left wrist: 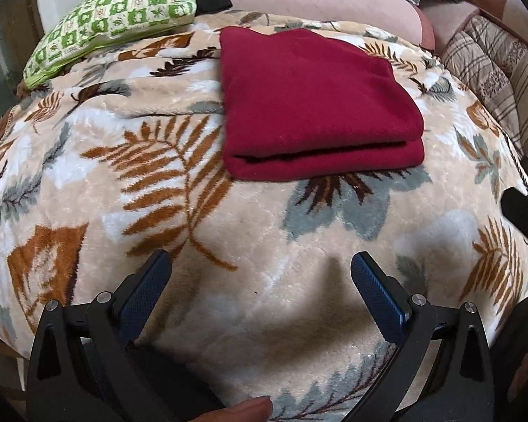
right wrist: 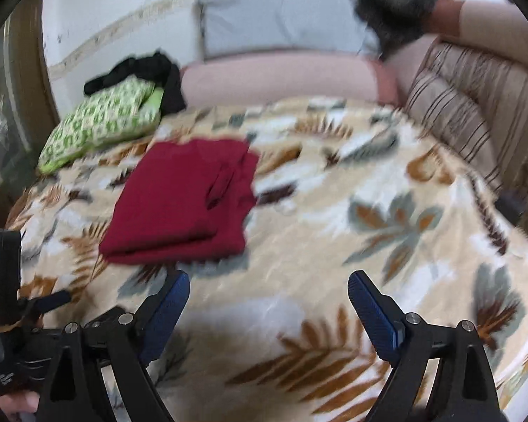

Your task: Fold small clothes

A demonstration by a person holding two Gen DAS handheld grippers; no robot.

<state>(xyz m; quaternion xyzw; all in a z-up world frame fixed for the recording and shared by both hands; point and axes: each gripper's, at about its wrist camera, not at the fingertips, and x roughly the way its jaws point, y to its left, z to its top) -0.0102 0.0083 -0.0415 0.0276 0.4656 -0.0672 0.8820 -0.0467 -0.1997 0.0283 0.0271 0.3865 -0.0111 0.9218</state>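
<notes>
Left wrist view: the left gripper point(left wrist: 260, 263) is hovering spread and empty, near the folded red garment point(left wrist: 316, 105) lying on the leaf-patterned blanket point(left wrist: 228, 228); the right gripper point(right wrist: 267, 281) is likewise hovering spread.

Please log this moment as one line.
left claw open, empty | right claw open, empty | red cloth folded on blanket
</notes>
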